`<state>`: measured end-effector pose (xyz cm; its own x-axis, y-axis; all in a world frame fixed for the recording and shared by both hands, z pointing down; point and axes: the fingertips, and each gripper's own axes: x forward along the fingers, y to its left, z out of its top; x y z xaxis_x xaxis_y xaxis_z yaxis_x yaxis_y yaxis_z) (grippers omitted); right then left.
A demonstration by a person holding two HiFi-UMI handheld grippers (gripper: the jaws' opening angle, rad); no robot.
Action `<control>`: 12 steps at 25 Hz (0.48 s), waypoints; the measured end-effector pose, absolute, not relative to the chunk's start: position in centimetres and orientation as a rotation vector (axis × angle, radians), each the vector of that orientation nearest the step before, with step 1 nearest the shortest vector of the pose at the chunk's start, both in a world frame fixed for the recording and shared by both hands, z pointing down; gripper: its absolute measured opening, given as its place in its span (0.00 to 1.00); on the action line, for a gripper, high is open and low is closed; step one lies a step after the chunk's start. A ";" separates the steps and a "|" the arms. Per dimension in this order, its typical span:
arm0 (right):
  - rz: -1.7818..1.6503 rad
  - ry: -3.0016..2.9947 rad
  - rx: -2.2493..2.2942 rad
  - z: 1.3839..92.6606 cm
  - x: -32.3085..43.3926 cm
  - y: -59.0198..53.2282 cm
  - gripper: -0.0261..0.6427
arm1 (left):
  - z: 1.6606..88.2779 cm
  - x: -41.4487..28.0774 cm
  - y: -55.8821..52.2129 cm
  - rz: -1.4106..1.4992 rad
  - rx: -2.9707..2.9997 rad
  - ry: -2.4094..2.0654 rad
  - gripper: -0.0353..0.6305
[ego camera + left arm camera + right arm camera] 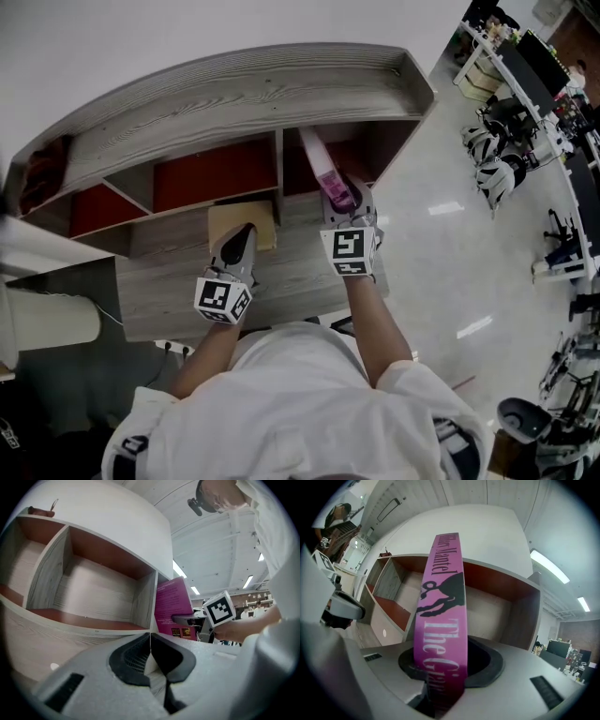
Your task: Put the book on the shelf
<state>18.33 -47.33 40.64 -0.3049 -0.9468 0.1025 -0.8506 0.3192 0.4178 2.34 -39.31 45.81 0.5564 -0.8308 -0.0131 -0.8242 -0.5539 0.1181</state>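
Shelf (239, 98) is set on the desk (169, 291), open compartments facing the person. Book (322, 167) is held upright, spine outward, at the mouth of the rightmost compartment, presumably so it can be slid in standing. Right gripper (339, 197): 2 jaws clamped partway on the book's lower end. Left gripper (243, 236): jaws closed together, nothing held, kept aside over the desk.

You've got a tan flat board (264, 223) lying on the wood-grain surface (300, 277). A power strip (172, 348) sits by the surface's near edge, and a white cable (86, 302) runs left of it. Glossy white floor (450, 253) is on your right. Far right there's a long bench (531, 67) crowded with gear. Ceiling strip lights (549, 566) are on.
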 end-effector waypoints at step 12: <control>-0.402 -2.299 1.589 40.7 15.5 -50.2 0.26 | 46.8 -1.8 -38.0 -0.040 2.600 -1.550 0.08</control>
